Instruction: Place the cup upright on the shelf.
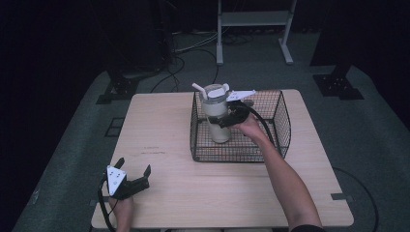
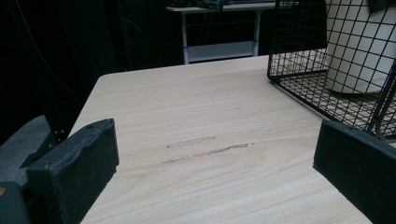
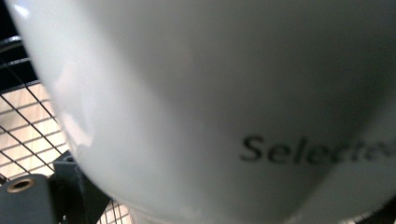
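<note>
Tumbler: a tall cream-white tumbler with a lid and a straw stands upright inside the wire basket, in its left half, at the far middle of the table.
Right gripper: the right gripper reaches into the basket from the near right and sits against the tumbler's side at mid-height; in its own view the white wall is pressed close between the jaws, so they appear closed around it.
Left gripper: the left gripper rests at the near left of the table, jaws spread wide, holding nothing.
Step in hand: judging by the grip, either lifting the tumbler out of the basket or just having set it in; I cannot tell which.
Next move: a straight vertical lift to clear the basket rim, keeping the tall body upright.
</note>
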Demonstrator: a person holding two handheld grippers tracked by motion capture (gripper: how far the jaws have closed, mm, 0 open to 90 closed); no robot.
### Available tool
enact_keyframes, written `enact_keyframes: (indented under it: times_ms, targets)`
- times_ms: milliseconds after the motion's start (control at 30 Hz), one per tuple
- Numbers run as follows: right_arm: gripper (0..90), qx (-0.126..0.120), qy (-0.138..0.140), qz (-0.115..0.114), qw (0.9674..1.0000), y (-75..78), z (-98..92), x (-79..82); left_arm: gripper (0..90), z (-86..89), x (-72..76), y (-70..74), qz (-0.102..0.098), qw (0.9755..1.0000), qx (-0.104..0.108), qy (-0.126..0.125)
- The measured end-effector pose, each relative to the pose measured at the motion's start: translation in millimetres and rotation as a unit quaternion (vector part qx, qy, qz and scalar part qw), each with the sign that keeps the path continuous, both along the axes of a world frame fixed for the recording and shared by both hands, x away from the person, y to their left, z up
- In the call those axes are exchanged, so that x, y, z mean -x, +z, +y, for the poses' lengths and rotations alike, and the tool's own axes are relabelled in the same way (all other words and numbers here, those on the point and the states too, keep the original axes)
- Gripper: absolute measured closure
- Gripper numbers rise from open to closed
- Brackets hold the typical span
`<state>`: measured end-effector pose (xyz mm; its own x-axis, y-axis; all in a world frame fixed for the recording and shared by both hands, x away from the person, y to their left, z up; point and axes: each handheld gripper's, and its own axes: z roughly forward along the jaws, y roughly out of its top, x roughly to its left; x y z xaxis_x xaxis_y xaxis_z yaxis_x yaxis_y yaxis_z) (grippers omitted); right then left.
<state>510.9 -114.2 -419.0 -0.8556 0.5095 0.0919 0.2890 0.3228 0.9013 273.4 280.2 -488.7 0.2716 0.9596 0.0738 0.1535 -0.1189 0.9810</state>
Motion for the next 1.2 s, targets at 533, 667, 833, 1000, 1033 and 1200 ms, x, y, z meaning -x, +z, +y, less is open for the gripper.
enact_keyframes:
  times_ms: [533,667,833,1000,1033,1200]
  targets:
    - [6.7,0.014,0.019,-0.025,0.9994,-1.7,-9.7,5.9,0.0,-0.7,-0.3,0.0,0.001,1.0000,-0.003,0.002]
    - [6.7,0.015,0.020,-0.028,0.9993,-1.7,-9.7,6.5,0.0,-0.9,-0.3,0.0,0.002,1.0000,-0.003,0.003]
    - [6.8,0.014,0.019,-0.026,0.9994,-1.9,-10.4,7.3,0.0,-1.0,-0.6,-0.1,0.002,1.0000,-0.004,0.004]
    - [6.8,0.016,0.019,-0.021,0.9995,-0.8,-11.8,6.4,0.0,-0.9,-1.1,-0.1,0.003,1.0000,-0.003,0.005]
    - [6.8,0.016,0.020,-0.021,0.9994,-0.8,-12.1,6.1,0.0,-1.2,-1.0,-0.1,0.003,1.0000,-0.004,0.005]
    - [6.8,0.014,0.019,-0.018,0.9996,-1.1,-13.9,5.9,0.0,-1.5,-0.9,-0.2,0.003,1.0000,-0.004,0.006]
